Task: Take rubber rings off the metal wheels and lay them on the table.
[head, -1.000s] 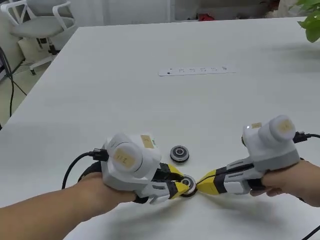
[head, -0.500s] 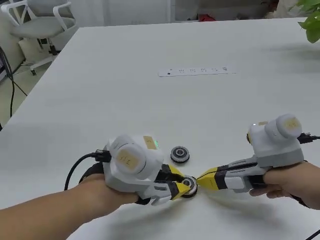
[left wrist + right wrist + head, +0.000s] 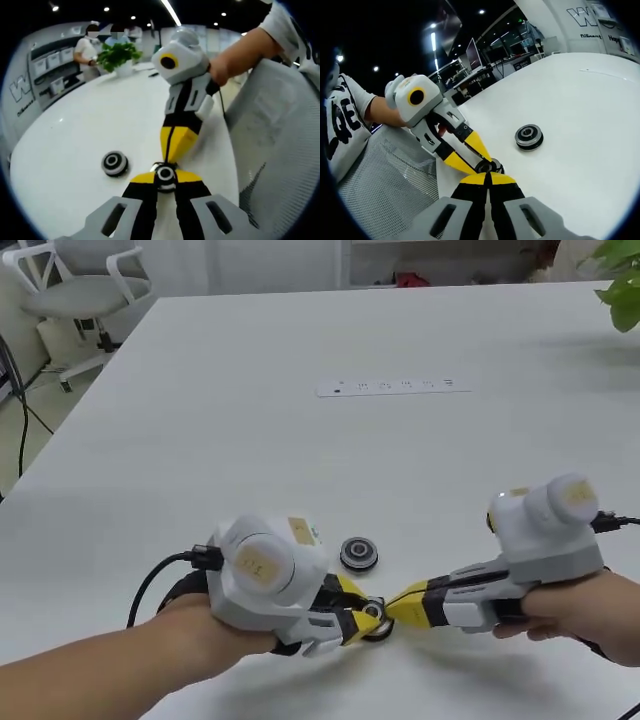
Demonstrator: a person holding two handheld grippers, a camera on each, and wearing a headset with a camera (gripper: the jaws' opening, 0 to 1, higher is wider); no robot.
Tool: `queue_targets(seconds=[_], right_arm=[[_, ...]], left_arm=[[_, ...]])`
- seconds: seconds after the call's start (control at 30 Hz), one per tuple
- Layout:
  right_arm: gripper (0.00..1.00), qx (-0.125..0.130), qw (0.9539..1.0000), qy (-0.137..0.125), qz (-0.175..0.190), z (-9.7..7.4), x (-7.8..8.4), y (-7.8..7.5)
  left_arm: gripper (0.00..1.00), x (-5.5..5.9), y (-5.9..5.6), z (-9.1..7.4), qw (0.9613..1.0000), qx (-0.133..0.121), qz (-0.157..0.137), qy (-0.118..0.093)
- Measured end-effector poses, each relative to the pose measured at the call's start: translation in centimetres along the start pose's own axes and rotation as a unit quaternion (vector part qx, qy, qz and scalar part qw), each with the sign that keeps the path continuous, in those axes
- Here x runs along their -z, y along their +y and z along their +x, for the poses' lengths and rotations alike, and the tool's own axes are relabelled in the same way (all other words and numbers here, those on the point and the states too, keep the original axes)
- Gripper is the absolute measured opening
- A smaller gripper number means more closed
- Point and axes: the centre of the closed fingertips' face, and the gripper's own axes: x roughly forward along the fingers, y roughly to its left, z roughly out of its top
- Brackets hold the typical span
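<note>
Table: a wide white tabletop (image 3: 250, 390) with a long bare stretch from the grippers out to the far edge. Its left edge runs diagonally beside the floor.
Chair: a grey office chair with white arms (image 3: 75, 290) stands on the floor past the far left corner, well apart from the work.
Plant: green leaves (image 3: 622, 280) show at the far right corner.
Left gripper: the white-and-grey gripper with yellow tips (image 3: 358, 620) sits low near the table's near edge. Its jaws are clamped from both sides on a small round metal wheel with a black rubber ring (image 3: 165, 175).
Right gripper: the matching gripper (image 3: 393, 604) points in from the right. Its jaws are drawn into a thin slit and the tips touch the wheel's rim; whether they pinch the ring cannot be told.
Power strip: a flat white power strip (image 3: 393, 386) lies mid-table, far beyond the grippers.
Second wheel: a loose metal wheel with its own black ring (image 3: 359, 552) lies flat just behind the held wheel, apart from both grippers.
</note>
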Motion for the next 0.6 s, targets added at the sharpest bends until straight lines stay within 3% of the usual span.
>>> queue_targets(seconds=[0.33,0.37,0.43,0.6], right_arm=[[0.00,-0.009,0.9997,-0.003,-0.021,0.3,-0.5,1.3],[0.00,-0.044,0.9988,-0.018,-0.012,0.5,-1.2,2.8],[0.00,-0.015,0.9984,-0.007,-0.054,0.6,-1.3,2.1],[0.00,-0.006,0.9991,0.007,-0.042,0.3,-0.3,1.5]], left_arm=[[0.13,0.0,-0.1,0.0,1.0000,0.002,0.002,-0.001],[0.13,0.0,-0.1,0.0,1.0000,0.002,0.004,-0.001],[0.13,-0.1,-0.1,0.0,1.0000,0.002,0.004,-0.001],[0.13,-0.1,-0.1,0.0,1.0000,0.002,0.008,-0.004]])
